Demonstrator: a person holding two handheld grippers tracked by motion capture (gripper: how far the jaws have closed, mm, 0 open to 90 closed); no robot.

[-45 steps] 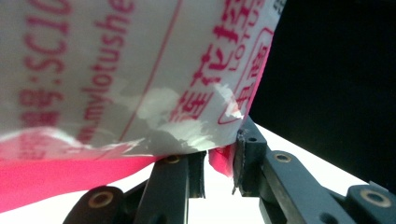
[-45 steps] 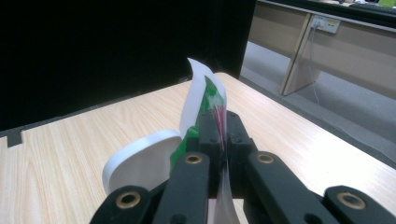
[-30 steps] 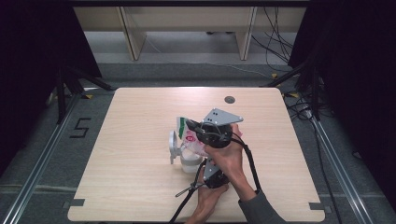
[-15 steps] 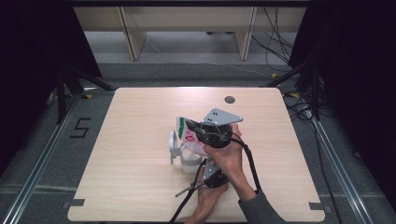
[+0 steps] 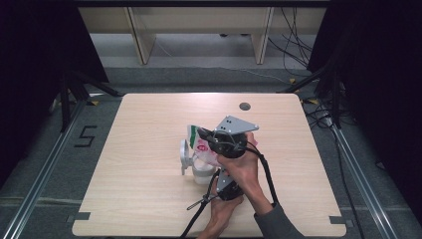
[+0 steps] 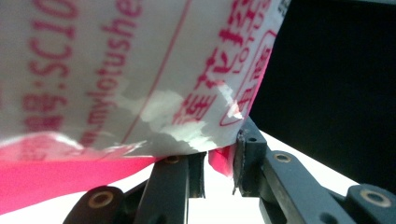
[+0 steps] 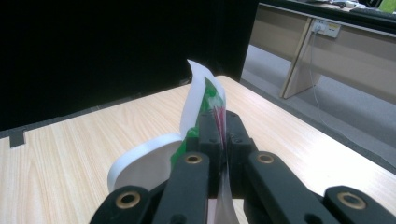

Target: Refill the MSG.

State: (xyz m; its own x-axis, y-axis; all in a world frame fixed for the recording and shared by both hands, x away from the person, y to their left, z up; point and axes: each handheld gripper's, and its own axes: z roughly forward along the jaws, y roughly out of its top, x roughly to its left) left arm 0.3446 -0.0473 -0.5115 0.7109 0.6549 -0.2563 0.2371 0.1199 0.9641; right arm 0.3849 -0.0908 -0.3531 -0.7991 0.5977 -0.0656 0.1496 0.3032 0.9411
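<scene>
The printed plastic pouch (image 5: 204, 148) hangs over a white container (image 5: 199, 169) at mid-counter (image 5: 149, 124). It looks light, limp and slippery, best held by its sealed edges. Right gripper (image 7: 223, 135) jaws pinch its top; left gripper (image 6: 219, 163) jaws sit narrow around a corner.

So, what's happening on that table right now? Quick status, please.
Right gripper clamped shut on the printed packet. Left gripper at the packet's lower corner, jaws slightly apart. White lidded container beneath, lid up. Nothing in the way.

The packet (image 6: 140, 74) runs off the frame's top and left; its small print is blurred.
</scene>
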